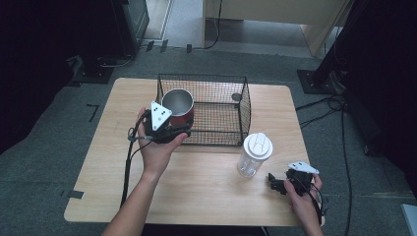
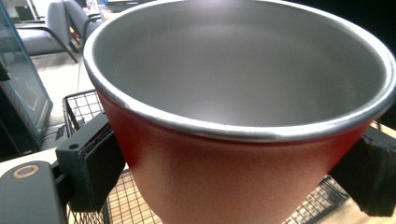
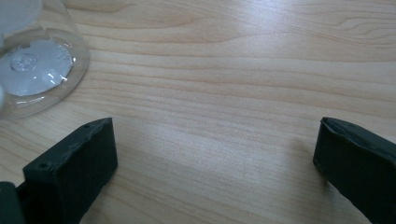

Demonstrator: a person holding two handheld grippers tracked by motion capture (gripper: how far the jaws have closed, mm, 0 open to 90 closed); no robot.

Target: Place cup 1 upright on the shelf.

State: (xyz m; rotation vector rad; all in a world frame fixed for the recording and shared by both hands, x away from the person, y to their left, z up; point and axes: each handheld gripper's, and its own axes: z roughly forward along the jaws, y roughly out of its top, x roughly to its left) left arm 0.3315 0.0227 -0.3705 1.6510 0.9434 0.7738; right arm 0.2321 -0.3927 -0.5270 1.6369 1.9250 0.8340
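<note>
Red on the outside and bare steel within, the cup (image 1: 178, 104) sits clamped between the jaws of the left gripper (image 1: 164, 129), held upright over the near left corner of the black wire basket (image 1: 223, 109), just left of centre in the high view. In the left gripper view the cup (image 2: 224, 140) looms large, a black pad (image 2: 100, 158) pressed against each side of its red wall, with basket mesh (image 2: 81, 107) behind and below. The right gripper (image 1: 276, 184) rests low at the lower right of the wooden table (image 1: 206, 191), jaws wide apart with nothing between them. Just beside it stands a clear plastic bottle (image 1: 255, 155) with a white lid.
</note>
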